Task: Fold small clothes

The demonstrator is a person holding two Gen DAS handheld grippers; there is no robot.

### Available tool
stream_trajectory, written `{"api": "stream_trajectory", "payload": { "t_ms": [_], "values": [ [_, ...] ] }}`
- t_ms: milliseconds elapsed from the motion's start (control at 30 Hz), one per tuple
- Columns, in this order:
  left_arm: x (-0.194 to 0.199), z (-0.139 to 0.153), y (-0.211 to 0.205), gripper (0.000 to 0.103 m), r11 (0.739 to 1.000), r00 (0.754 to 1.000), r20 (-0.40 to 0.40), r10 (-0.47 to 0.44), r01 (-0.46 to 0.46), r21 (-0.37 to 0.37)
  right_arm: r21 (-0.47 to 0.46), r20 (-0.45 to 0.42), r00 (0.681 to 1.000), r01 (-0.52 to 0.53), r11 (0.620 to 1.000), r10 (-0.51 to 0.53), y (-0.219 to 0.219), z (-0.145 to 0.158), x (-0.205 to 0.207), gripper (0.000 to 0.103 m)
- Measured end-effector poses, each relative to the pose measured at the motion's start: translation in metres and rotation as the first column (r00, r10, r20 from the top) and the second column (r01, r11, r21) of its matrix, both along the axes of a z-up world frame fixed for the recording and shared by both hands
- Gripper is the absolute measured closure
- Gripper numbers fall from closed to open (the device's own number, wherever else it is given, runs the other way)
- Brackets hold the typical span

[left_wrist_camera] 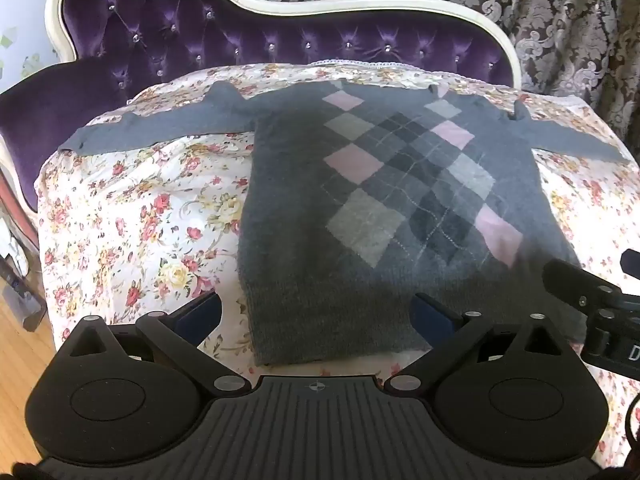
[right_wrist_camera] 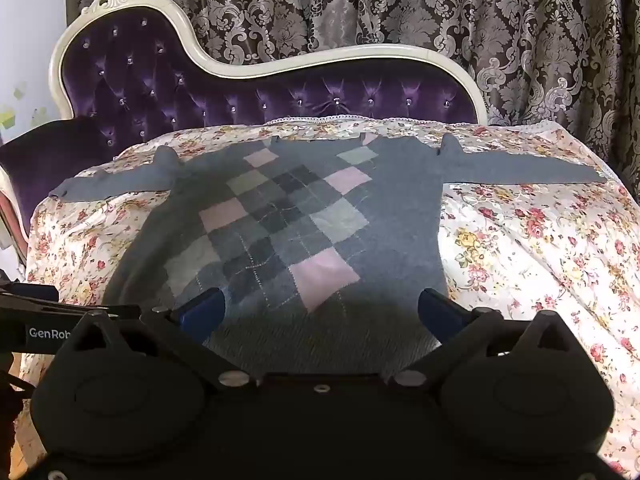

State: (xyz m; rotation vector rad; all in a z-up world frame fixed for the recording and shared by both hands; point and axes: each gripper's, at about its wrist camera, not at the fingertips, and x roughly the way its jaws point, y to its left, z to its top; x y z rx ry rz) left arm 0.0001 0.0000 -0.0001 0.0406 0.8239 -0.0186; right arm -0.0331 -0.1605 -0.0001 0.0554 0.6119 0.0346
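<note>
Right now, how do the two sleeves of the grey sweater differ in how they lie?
The left sleeve runs out toward the purple sofa arm, and its cuff droops at the floral cover's edge. The right sleeve lies straighter, its cuff still on the cover. Both are plain grey, spread flat and not yet folded.

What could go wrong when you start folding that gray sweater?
The sweater lies on a slippery-looking floral cover, so pulling the hem may drag the cover too. Both sleeves are spread wide and could trail or bunch. The left hand-held gripper and right hand-held gripper are open near the hem, close together, and might bump.
</note>
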Motion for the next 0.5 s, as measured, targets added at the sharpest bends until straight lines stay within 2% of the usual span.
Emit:
{"api": "stream_trajectory", "payload": {
  "t_ms": [500],
  "values": [
    [-0.0018, -0.0028, -0.0027, 0.002, 1.000, 1.000, -0.011, -0.004, 0.004, 0.001, 0.003, -0.009, 1.000, 0.000, 1.000, 0.000, 0.0034, 0.0009, -0.0035, 0.001]
  ]
}}
